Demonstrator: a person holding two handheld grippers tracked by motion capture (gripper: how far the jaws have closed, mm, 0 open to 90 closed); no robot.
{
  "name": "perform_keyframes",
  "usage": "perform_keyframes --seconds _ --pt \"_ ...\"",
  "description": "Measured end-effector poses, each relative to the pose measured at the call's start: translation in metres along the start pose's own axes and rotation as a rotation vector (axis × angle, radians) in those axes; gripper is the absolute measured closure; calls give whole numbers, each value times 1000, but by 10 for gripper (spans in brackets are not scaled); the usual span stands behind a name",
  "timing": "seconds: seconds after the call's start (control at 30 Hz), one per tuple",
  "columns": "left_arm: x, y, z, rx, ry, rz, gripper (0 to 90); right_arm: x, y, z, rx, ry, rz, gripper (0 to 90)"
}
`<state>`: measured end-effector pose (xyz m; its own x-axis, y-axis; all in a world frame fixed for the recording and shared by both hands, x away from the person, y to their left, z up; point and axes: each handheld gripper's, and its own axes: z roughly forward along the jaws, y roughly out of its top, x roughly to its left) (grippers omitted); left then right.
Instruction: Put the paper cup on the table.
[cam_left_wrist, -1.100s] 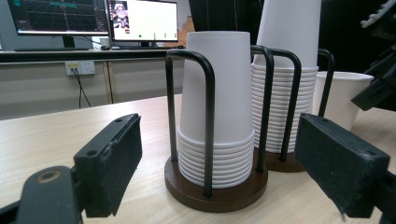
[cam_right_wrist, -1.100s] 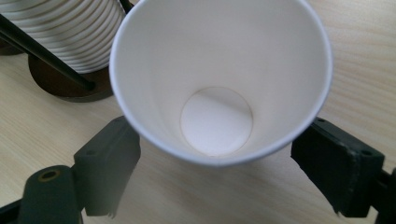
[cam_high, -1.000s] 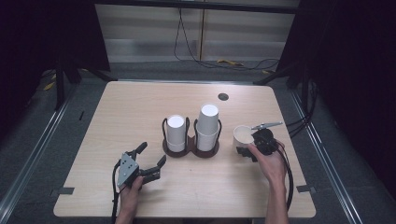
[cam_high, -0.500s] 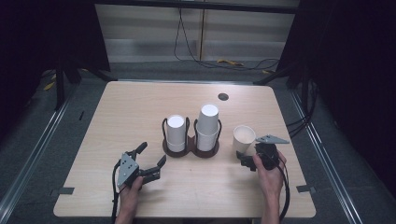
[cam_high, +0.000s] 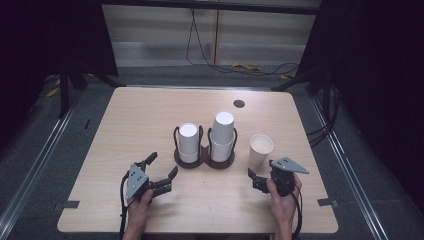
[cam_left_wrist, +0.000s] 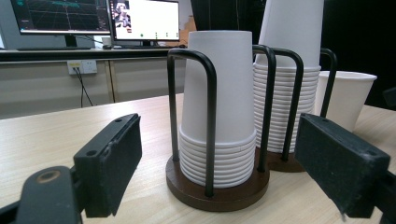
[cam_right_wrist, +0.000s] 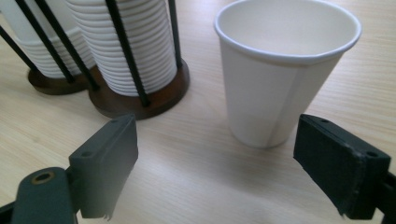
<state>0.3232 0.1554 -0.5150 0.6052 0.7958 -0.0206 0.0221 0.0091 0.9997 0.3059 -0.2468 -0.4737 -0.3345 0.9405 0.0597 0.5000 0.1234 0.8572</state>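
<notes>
Both grippers (cam_high: 162, 172) (cam_high: 256, 181) spread wide, taller stack's (cam_left_wrist: 289, 70) top cropped, cup (cam_right_wrist: 280, 70) upright.

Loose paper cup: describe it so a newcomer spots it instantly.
On the wooden table, find the two dark wire holders with upside-down cup stacks at the middle. Just to their right, ahead of the right gripper, stands the paper cup. It alone is single, mouth up and outside any holder.

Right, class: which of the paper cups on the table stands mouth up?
The single cup standing alone on the table, right of the two holders. The others sit stacked upside down inside the holders.
</notes>
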Motion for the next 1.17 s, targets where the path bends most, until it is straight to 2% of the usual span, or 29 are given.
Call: perform_keyframes --seconds 0.23,0.4,0.47,0.67,0.8,1.0,1.1,1.17 --pt "0 0 0 5 -5 5 153 21 -10 1 -187 43 15 135" --pt "0 0 -1 6 -8 5 153 37 -12 10 -236 78 7 135" --pt "-1 0 0 2 -9 -1 153 45 -13 14 -275 96 8 135" --pt "-1 0 -1 4 -12 2 153 60 -16 20 -322 108 -20 135" --pt "-1 0 -1 3 -12 3 153 68 -19 24 -382 99 -44 135" --pt "-1 0 -1 3 -13 -1 153 72 -23 26 -395 98 -55 136" --pt "-1 0 -1 3 -13 -2 153 74 -24 25 -412 76 -69 136" --pt "-1 0 -1 2 -14 -3 152 75 -26 23 -442 74 -77 135"
